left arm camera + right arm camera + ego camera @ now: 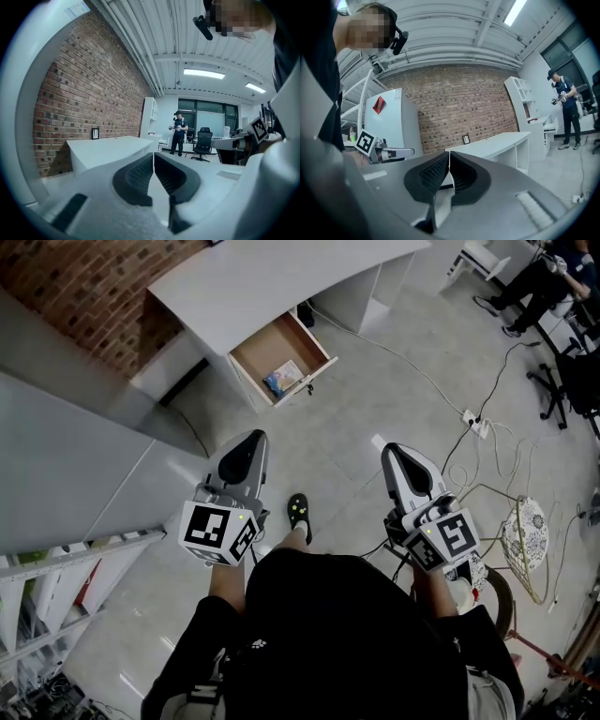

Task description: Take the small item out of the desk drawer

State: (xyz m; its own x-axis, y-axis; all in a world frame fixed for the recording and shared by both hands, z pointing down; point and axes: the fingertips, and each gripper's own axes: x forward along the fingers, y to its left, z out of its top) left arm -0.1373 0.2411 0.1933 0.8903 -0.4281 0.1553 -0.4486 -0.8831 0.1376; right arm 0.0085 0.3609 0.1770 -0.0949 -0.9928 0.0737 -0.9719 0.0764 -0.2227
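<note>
1. Middle of the head view: the left claw [249,440] has its jaws almost together, with only a thin slit between them. The right claw [392,452] is fully together. Both are empty.
2. The open drawer [267,348] lies well apart, toward the upper middle, nearer to the left claw.
3. The small item [282,380] lies inside, close to the drawer's front panel. The rest looks bare.
4. The white surface [272,273] stands behind the drawer.

Our brick-walled office, pale floor underfoot
We see the brick wall [84,287] at eleven o'clock, the grey floor [375,399] ahead, a power strip [477,424] with cables at two o'clock, and strip lights [204,73] above dark-framed windows [213,123] at twelve.
</note>
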